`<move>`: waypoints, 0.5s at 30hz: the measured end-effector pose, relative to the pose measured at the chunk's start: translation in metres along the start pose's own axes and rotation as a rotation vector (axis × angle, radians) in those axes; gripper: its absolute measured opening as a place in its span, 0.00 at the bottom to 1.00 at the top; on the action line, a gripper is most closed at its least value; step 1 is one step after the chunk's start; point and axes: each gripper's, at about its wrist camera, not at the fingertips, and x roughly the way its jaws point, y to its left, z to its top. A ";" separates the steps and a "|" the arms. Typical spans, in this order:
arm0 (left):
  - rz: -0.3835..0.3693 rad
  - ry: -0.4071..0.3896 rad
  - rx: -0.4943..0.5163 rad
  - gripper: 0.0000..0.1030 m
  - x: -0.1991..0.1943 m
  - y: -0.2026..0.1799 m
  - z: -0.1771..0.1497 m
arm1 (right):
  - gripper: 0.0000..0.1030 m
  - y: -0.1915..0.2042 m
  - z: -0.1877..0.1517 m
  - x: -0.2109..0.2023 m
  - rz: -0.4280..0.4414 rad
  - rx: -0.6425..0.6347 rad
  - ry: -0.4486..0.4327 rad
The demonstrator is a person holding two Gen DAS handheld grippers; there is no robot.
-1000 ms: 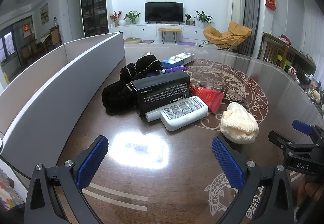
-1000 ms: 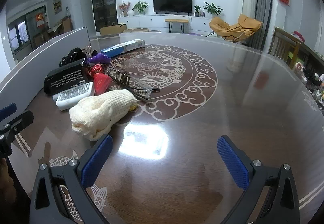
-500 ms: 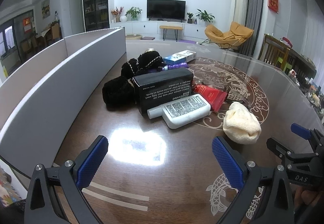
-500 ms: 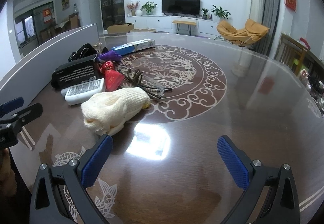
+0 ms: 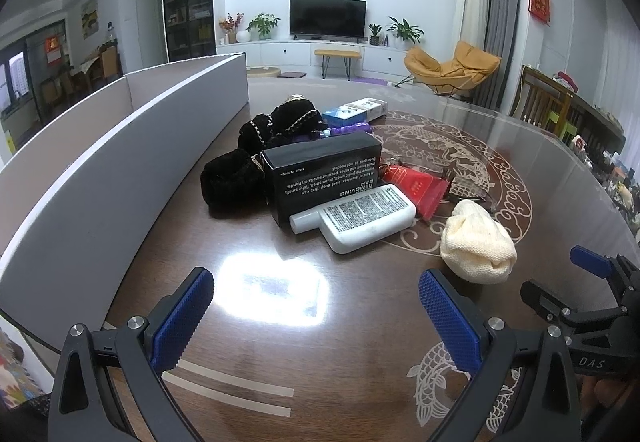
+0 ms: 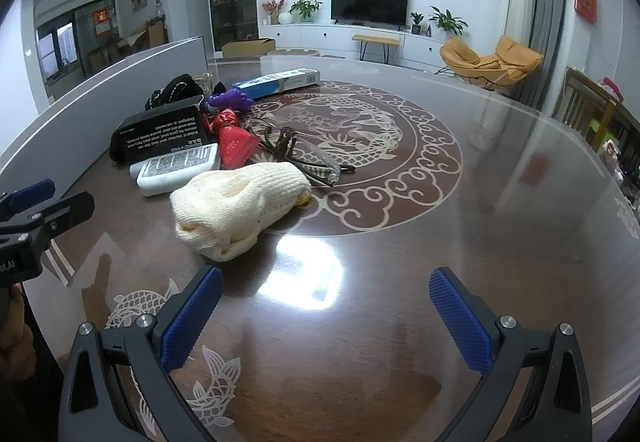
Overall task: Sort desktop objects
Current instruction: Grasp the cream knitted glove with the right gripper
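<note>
On the counter (image 6: 500,202) — one black box (image 5: 324,172), one white bottle (image 5: 360,216), one red packet (image 5: 416,184), one cream glove (image 6: 236,202), one pair of glasses (image 6: 308,158), one blue carton (image 6: 280,80), one purple toy (image 6: 230,100) — and two claws, left (image 5: 316,306) and right (image 6: 326,306).

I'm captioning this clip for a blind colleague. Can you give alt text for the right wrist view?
The open right gripper hovers empty over a dark glossy table, facing a cream knitted glove. Behind the glove lie glasses, a white bottle, a black box and a red packet.
</note>
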 end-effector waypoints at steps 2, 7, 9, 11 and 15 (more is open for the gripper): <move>0.002 0.003 0.000 1.00 0.000 0.000 0.000 | 1.00 0.003 0.001 0.000 0.008 -0.005 0.001; 0.038 0.040 0.018 1.00 0.007 0.004 -0.002 | 1.00 0.009 0.008 0.003 0.085 0.005 0.021; 0.048 0.061 0.010 1.00 0.011 0.008 -0.002 | 1.00 0.013 0.016 0.008 0.120 0.005 0.035; 0.050 0.076 0.000 1.00 0.013 0.013 -0.003 | 1.00 0.018 0.026 0.019 0.153 0.008 0.070; 0.062 0.111 -0.018 1.00 0.019 0.020 -0.006 | 1.00 0.026 0.041 0.040 0.195 0.035 0.093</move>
